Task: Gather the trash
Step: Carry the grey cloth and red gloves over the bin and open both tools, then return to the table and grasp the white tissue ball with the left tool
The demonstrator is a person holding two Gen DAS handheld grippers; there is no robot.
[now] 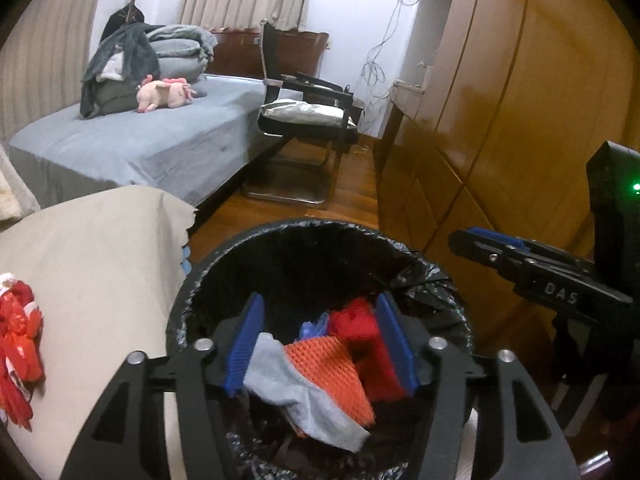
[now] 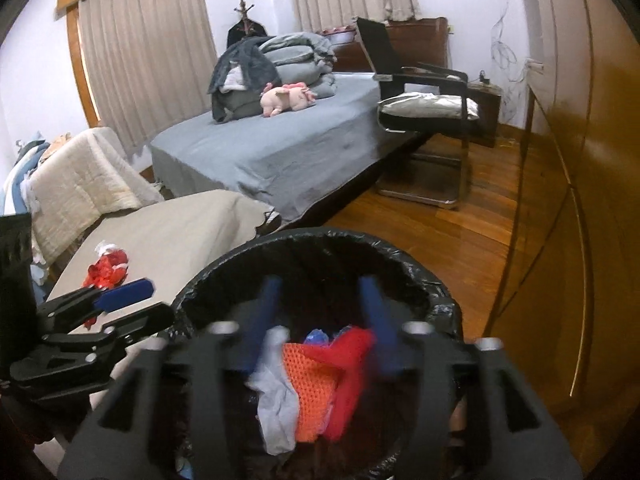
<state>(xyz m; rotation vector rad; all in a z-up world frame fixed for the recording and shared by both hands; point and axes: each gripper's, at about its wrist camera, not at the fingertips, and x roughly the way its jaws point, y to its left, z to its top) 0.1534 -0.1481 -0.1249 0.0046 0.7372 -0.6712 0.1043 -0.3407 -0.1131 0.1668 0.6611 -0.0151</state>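
A black bin lined with a black bag (image 1: 280, 236) (image 2: 320, 240) stands on the floor below both grippers. In it lie an orange net (image 1: 332, 368) (image 2: 308, 380), a grey-white wrapper (image 1: 280, 376) (image 2: 272, 400) and red trash (image 1: 356, 324) (image 2: 352, 356). My left gripper (image 1: 320, 344) hangs open over the bin, nothing between its blue pads. My right gripper (image 2: 324, 324) is open over the same bin, blurred, and empty. A crumpled red wrapper (image 1: 18, 344) (image 2: 108, 266) lies on the beige-covered table (image 1: 100, 260) (image 2: 180, 232) to the left.
A bed with a grey sheet (image 2: 280, 148), folded bedding and a pink plush toy (image 2: 288, 98) stands behind. A black chair (image 2: 424, 108) stands on the wood floor. Wooden wardrobe doors (image 1: 500, 120) run along the right. A cream-covered seat (image 2: 76, 180) is far left.
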